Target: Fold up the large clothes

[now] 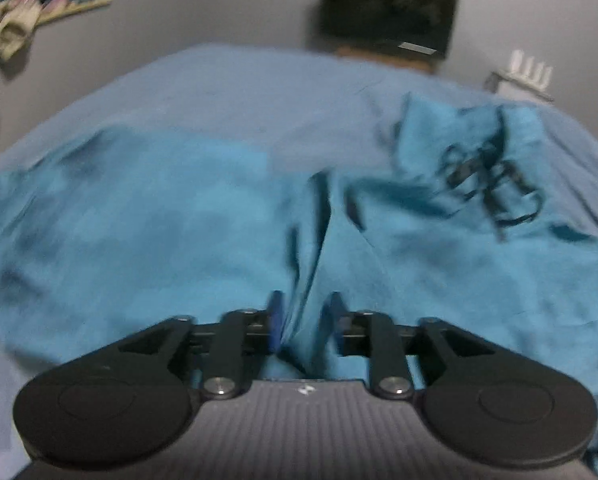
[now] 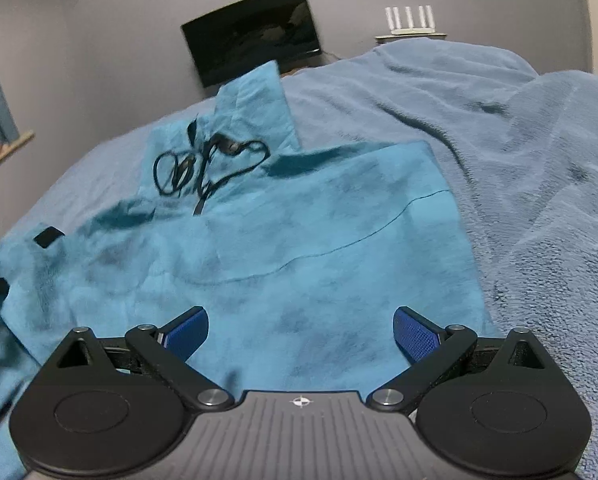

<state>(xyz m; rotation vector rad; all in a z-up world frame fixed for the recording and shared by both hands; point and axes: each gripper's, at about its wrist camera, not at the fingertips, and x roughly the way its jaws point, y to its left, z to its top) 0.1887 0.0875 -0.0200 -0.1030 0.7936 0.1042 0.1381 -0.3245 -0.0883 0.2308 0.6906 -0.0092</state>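
Observation:
A large teal garment (image 1: 159, 216) lies spread on the bed, with a black drawstring (image 1: 491, 184) tangled near its far end. My left gripper (image 1: 305, 320) sits low at the garment's near edge. Its jaws stand a little apart, and a raised ridge of the teal cloth runs up between them; the picture is blurred. In the right wrist view the same garment (image 2: 299, 240) shows a curved seam and the drawstring (image 2: 215, 160). My right gripper (image 2: 301, 336) hovers over the garment's near part, open wide, with nothing between its blue pads (image 2: 415, 336).
A pale blue blanket (image 2: 519, 152) covers the bed and bunches up on the right. A dark wall screen (image 2: 255, 36) and a white router on a shelf (image 2: 409, 20) lie beyond the far edge. Clothes hang at the far left (image 1: 11, 24).

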